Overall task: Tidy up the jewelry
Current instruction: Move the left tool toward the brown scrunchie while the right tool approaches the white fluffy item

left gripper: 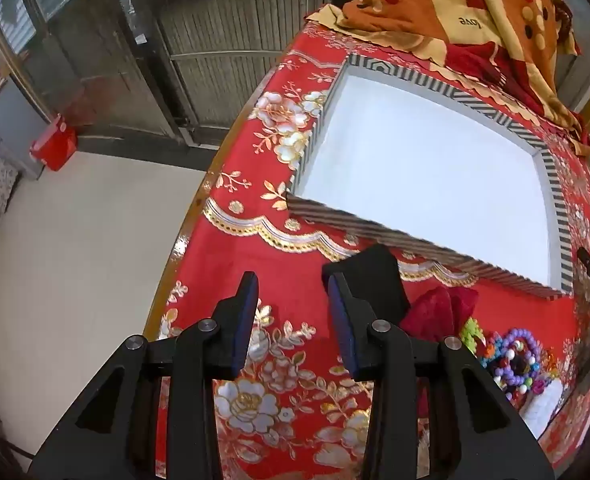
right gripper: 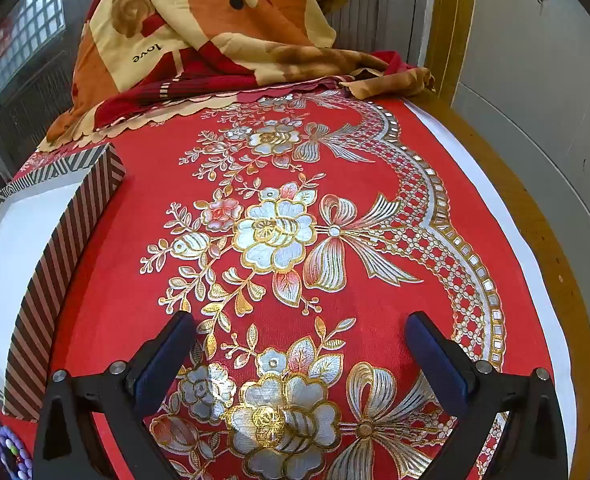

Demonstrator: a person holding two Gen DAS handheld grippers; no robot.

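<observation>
Blue-padded jaws of the left gripper (left gripper: pixel 293 312) stand parted over the red tablecloth (left gripper: pixel 295 380), nothing between them; a black box (left gripper: pixel 375 276) sits just beyond its right finger. The right gripper (right gripper: pixel 301 356) is spread wide and empty above bare cloth. The striped tray (left gripper: pixel 375 236), its white floor bare, lies just past the black box. The beaded bracelets (left gripper: pixel 515 360) lie heaped in front of the tray's near wall, beside a red pouch (left gripper: pixel 439 308). Tangled together, the bracelets may lift in a clump and spill short of the tray.
</observation>
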